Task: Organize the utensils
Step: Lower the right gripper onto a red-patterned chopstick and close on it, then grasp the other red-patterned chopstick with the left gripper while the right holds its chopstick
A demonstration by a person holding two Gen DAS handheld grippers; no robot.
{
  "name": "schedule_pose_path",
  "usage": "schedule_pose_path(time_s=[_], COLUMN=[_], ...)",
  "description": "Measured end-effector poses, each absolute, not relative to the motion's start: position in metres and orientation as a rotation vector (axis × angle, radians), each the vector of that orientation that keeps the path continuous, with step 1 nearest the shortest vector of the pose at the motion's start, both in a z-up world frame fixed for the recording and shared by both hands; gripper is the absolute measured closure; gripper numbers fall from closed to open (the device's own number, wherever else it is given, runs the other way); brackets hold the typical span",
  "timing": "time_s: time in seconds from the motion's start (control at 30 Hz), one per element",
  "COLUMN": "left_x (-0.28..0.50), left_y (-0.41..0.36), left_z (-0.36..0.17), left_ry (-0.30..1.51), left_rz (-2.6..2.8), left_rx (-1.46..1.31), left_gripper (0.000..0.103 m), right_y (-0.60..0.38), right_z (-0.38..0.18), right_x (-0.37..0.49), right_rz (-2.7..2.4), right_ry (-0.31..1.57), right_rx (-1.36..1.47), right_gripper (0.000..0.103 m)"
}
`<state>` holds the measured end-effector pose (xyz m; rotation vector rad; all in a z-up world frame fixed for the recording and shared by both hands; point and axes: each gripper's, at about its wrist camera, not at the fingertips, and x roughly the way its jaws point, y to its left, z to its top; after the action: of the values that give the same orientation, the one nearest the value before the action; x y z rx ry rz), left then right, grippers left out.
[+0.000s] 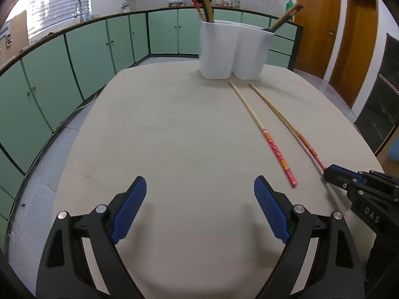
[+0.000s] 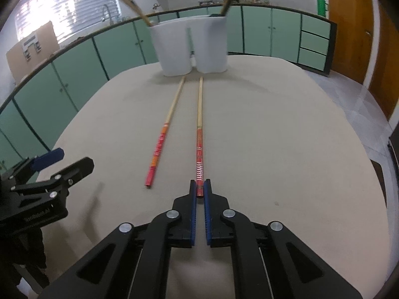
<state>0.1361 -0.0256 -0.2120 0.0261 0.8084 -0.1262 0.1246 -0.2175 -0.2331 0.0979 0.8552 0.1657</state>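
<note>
Chopsticks are the job here: two lie on the beige table point(image 2: 286, 137), tips toward the white two-compartment holder point(image 2: 192, 47) at the far end, red-painted handles toward the near edge. The right gripper point(image 2: 200, 191) has its blue pads pressed together on the handle end of the right-hand chopstick point(image 2: 199, 134), which by the look of it rests on the table along its whole length, so the step in hand is judged to be the pick-up, with the lift not yet made. The left-hand chopstick point(image 2: 163, 134) lies just beside it, free. The left gripper point(image 1: 199, 199) hangs over bare tabletop with its jaws spread wide and nothing between them. Next, the held stick probably needs raising, tipping toward upright and carrying to the far holder, then lowering into a compartment among the utensils already standing there; a pinch so close to the end could let the long shaft swing. The right wrist view shows the pinch itself and both compartments side on. The left wrist view shows only the outside of the closed right gripper point(image 1: 331, 174) meeting the stick's striped end, but gives the wide-open left pads plainly
</note>
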Motion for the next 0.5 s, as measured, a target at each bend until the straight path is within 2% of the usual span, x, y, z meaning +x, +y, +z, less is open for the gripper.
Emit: schedule_pose_path(time_s=[0.3,0.5], left_x=[0.14,0.146], left_y=[-0.067,-0.088], left_z=[-0.218,-0.228], left_ry=[0.845,0.887], left_rz=[-0.2,-0.202], left_rx=[0.005,0.008], left_gripper=[0.018,0.027], right_y=[-0.256,-0.269], right_z=[-0.228,-0.227], right_x=[0.121,0.123], right_rz=[0.108,0.097], right_ry=[0.835,0.828], right_rx=[0.134,0.151], right_gripper=[0.097,0.097])
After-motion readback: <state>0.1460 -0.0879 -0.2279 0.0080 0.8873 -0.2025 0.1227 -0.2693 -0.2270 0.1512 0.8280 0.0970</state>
